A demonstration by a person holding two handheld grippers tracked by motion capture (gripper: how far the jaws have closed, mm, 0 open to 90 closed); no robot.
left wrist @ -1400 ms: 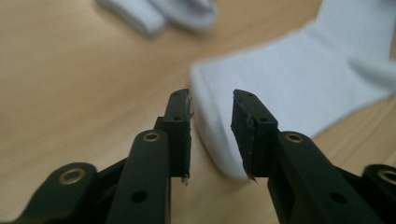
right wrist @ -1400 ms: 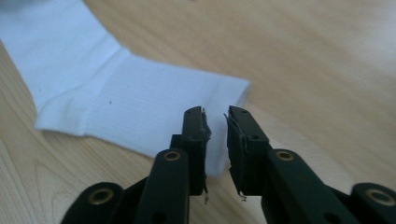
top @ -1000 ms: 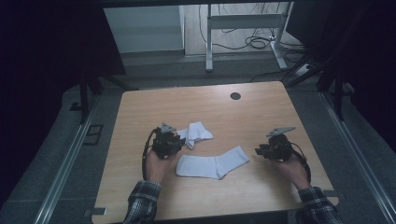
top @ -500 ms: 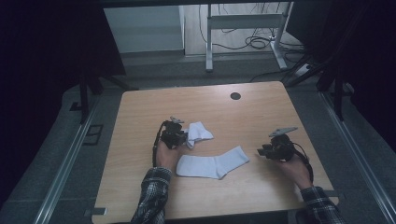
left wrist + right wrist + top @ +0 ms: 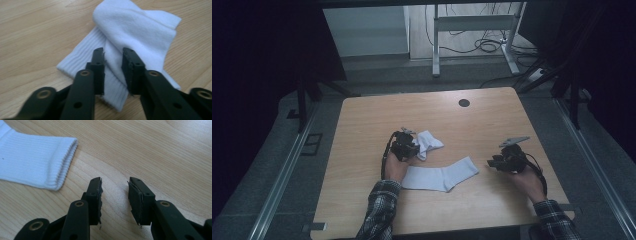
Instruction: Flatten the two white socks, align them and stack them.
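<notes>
Two white socks lie on the wooden table [image 5: 377, 120]. One is folded over itself [image 5: 430, 142] [image 5: 140, 30]; the other lies flat and stretched out [image 5: 442, 175], its ribbed cuff [image 5: 32, 167] toward the right hand. My left gripper [image 5: 414, 148] [image 5: 113, 53] rests low on the folded sock. Its jaws have just been closing and stand a little apart, with sock fabric between them and no visible pinch. My right gripper [image 5: 490, 163] [image 5: 115, 182] is open over bare wood, just right of the flat sock's cuff, with nothing between its jaws.
A dark round hole [image 5: 464, 103] sits near the table's far edge. Beyond the table stand a metal desk frame [image 5: 472, 25] and floor cables [image 5: 484, 46]. Bare wood lies to the left and along the front edge.
My left hand has moved right and away from the person, down onto the folded sock. The right hand and both socks have stayed where they were.
</notes>
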